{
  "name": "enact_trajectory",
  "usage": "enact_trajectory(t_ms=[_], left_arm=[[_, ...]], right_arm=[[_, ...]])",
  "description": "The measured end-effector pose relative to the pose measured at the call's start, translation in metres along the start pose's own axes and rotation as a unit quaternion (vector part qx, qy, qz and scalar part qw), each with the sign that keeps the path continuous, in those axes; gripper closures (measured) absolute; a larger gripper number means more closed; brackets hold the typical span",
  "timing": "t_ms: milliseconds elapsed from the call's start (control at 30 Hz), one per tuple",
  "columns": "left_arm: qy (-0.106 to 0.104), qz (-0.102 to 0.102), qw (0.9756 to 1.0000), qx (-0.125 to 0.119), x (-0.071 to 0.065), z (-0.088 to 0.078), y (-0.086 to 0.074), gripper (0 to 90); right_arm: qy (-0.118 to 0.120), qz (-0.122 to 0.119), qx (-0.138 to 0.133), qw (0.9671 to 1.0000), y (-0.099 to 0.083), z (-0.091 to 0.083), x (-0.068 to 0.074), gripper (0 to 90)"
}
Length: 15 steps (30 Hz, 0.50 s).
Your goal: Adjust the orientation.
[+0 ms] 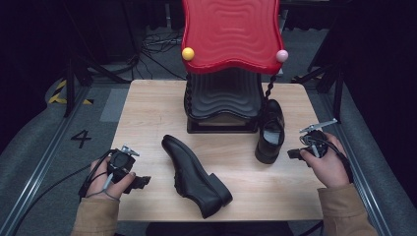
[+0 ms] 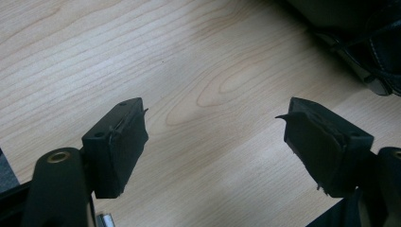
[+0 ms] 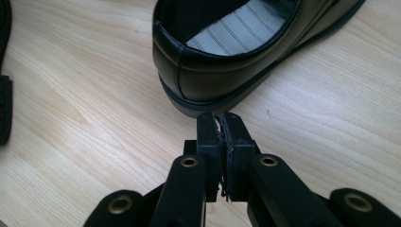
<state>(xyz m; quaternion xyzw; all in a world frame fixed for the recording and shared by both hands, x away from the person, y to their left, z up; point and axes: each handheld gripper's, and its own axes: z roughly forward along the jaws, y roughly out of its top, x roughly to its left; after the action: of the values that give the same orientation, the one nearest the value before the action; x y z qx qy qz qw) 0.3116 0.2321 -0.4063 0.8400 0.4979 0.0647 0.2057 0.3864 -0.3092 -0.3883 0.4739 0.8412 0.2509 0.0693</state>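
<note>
Two black shoes lie on the wooden table, before a red-topped rack with a black wavy shelf at the far edge. One shoe, tipped on its side, lies near the middle, toe pointing far and left. Its mate, the upright shoe, stands right of the rack, heel toward the near edge. The right gripper, its jaws pressed together on nothing, points at that heel, just short of touching. The left gripper hovers over bare wood at the near left, jaws spread wide. To take the upright shoe well, I judge the right jaws should first part, then straddle the heel collar, one pad inside and one outside, before squeezing.
</note>
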Motion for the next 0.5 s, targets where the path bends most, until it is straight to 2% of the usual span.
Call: enact_trajectory(t_ms=[200,500], left_arm=[[0.0,-0.01,0.9999,-0.005,0.002,-0.001,-0.001,22.2],[-0.002,-0.008,0.9999,-0.012,0.003,-0.002,-0.001,22.1]], right_arm=[[0.005,-0.009,-0.005,0.9999,0.003,0.0,0.006,87.3],[0.013,-0.019,-0.016,0.9996,0.004,-0.002,0.013,88.4]])
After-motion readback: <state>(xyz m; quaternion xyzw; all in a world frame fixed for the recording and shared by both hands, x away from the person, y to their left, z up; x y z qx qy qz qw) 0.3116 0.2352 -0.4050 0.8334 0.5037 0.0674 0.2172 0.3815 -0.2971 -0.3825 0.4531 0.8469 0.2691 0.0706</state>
